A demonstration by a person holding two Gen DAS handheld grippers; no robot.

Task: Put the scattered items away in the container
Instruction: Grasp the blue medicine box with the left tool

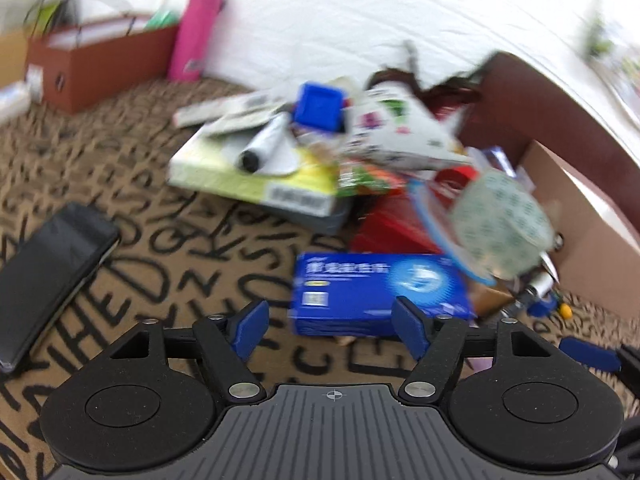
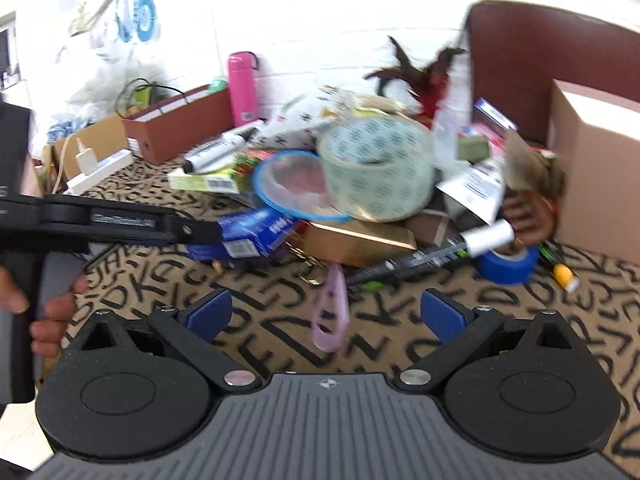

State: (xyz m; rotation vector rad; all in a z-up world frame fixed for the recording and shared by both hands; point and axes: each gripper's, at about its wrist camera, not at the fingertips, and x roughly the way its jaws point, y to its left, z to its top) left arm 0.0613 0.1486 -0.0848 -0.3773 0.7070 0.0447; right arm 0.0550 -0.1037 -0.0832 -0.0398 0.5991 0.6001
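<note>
My left gripper [image 1: 332,332] is open just above the lettered mat. A blue carton [image 1: 376,292] lies right in front of it, with its near edge behind the right pad. The right wrist view shows that gripper [image 2: 200,232] side-on, its tip at the blue carton [image 2: 248,236]. My right gripper [image 2: 328,314] is open, and a pale lilac clip [image 2: 330,312] lies on the mat between its pads. Behind is a heap with a patterned tape roll [image 2: 376,168], a blue-rimmed lid [image 2: 288,184], a marker [image 2: 216,148] and blue tape [image 2: 508,260]. The brown open box [image 2: 592,160] stands at the right.
A black flat case [image 1: 52,264] lies at the left. A pink bottle [image 2: 242,84], a brown file box [image 2: 176,124] and a white power strip [image 2: 100,168] stand by the back wall. A hand [image 2: 52,308] holds the left gripper's handle.
</note>
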